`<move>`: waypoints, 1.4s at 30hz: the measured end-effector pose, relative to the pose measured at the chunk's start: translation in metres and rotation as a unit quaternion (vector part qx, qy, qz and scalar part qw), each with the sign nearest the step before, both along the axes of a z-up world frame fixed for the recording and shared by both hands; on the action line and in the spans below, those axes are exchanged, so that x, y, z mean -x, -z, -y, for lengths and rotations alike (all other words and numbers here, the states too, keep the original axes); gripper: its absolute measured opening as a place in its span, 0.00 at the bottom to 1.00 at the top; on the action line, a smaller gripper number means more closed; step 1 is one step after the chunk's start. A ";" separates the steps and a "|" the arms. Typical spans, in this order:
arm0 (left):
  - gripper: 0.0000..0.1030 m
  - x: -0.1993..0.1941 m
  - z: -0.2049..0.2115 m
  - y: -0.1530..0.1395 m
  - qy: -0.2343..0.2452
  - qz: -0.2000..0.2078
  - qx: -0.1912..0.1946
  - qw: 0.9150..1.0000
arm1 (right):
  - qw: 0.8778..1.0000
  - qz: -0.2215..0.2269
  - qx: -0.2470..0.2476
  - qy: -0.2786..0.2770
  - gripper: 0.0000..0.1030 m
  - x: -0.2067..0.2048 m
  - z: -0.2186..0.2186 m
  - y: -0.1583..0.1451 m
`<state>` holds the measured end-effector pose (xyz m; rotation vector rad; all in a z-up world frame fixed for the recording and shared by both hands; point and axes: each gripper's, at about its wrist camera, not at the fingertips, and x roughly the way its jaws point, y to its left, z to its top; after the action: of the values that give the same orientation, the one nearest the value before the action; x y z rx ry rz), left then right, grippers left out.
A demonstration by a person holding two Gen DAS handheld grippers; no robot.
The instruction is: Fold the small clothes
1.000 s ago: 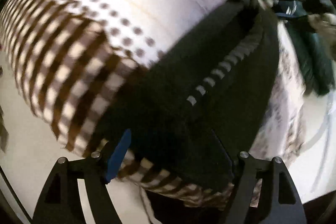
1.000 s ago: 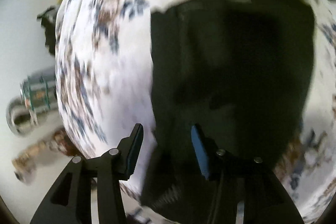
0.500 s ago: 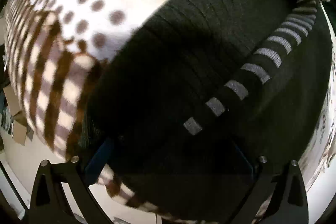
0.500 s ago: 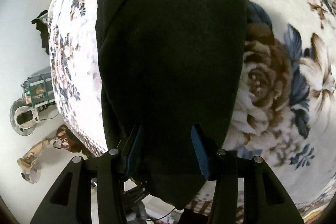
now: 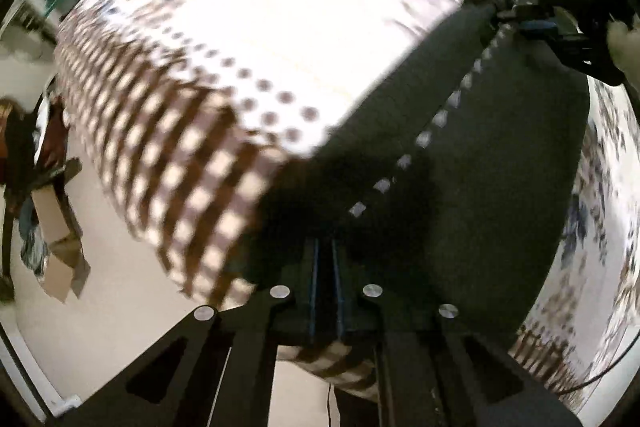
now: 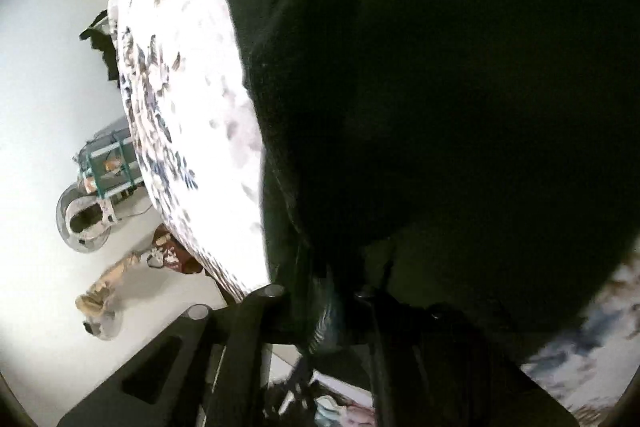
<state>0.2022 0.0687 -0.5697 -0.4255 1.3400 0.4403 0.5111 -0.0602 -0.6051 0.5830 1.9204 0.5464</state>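
Pinching the near hem of the black garment, your left gripper has its blue pads pressed together on the cloth. Beyond, the garment lies spread across the patterned bedspread. At its far corner your right gripper is likewise clamped on the fabric.

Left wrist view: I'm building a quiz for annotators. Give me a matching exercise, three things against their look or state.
Things:
1. dark garment
2. bedspread
3. left hand-held gripper

Look or state:
A. white, with dots, checks and flowers
B. shut on cloth
C. a row of pale dashes along it

Pairs: 1-C, 2-A, 3-B
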 end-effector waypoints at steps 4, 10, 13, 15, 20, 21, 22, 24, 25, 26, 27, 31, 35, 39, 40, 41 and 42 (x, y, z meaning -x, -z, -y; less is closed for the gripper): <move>0.06 0.015 -0.022 -0.001 -0.057 -0.002 0.038 0.998 | 1.000 0.012 -0.008 -0.002 0.06 -0.006 -0.036 -0.012; 0.18 0.044 -0.039 -0.006 -0.115 0.013 0.103 0.988 | 0.998 0.002 0.006 -0.055 0.40 -0.005 -0.045 -0.011; 0.41 0.040 -0.045 -0.010 -0.090 0.025 0.097 0.991 | 0.998 0.012 0.011 -0.064 0.47 0.006 -0.029 -0.017; 0.44 0.018 -0.037 -0.009 -0.065 0.027 0.088 0.994 | 0.998 0.016 0.015 -0.065 0.47 0.025 -0.010 -0.023; 0.43 -0.022 -0.016 0.018 0.016 -0.009 0.054 0.998 | 0.996 0.002 0.072 -0.054 0.47 0.080 0.055 -0.012; 0.25 -0.027 -0.012 0.023 0.032 -0.015 0.038 0.999 | 0.995 -0.008 0.083 -0.047 0.47 0.095 0.069 -0.008; 0.07 -0.030 -0.009 0.025 0.045 -0.016 0.036 0.998 | 0.995 -0.016 0.091 -0.042 0.47 0.106 0.079 -0.004; 0.06 -0.032 -0.006 0.022 0.053 -0.018 0.022 0.998 | 0.992 -0.032 0.114 -0.037 0.47 0.132 0.096 0.007; 0.06 -0.029 -0.008 0.014 0.047 -0.005 0.020 0.999 | 0.991 -0.041 0.120 -0.037 0.47 0.144 0.101 0.012; 0.06 -0.025 -0.009 0.008 0.041 0.002 0.019 0.999 | 0.990 -0.050 0.127 -0.039 0.47 0.159 0.105 0.018; 0.06 -0.019 -0.013 -0.001 0.034 0.008 0.021 0.999 | 0.989 -0.058 0.129 -0.044 0.47 0.172 0.105 0.024; 0.06 -0.004 -0.020 -0.025 0.027 0.022 0.042 0.999 | 0.988 -0.070 0.115 -0.071 0.40 0.217 0.089 0.038; 0.06 0.006 -0.025 -0.033 0.040 0.020 0.047 0.998 | 0.988 -0.035 0.132 -0.079 0.06 0.238 0.079 0.023; 0.06 0.008 -0.035 -0.003 0.037 0.000 0.065 0.997 | 0.980 -0.025 0.147 -0.131 0.06 0.241 0.068 0.021; 0.06 0.005 -0.035 0.002 0.037 -0.002 0.065 0.997 | 0.976 -0.029 0.155 -0.151 0.07 0.238 0.062 0.024; 0.06 0.003 -0.035 0.002 0.040 -0.002 0.063 0.997 | 0.973 -0.043 0.154 -0.163 0.11 0.233 0.059 0.026; 0.06 0.000 -0.034 0.001 0.044 -0.001 0.060 0.997 | 0.972 -0.059 0.152 -0.171 0.13 0.221 0.058 0.024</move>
<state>0.2024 0.1029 -0.5708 -0.4639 1.3852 0.2885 0.2905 -0.1184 -0.6294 0.0867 2.1821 0.4245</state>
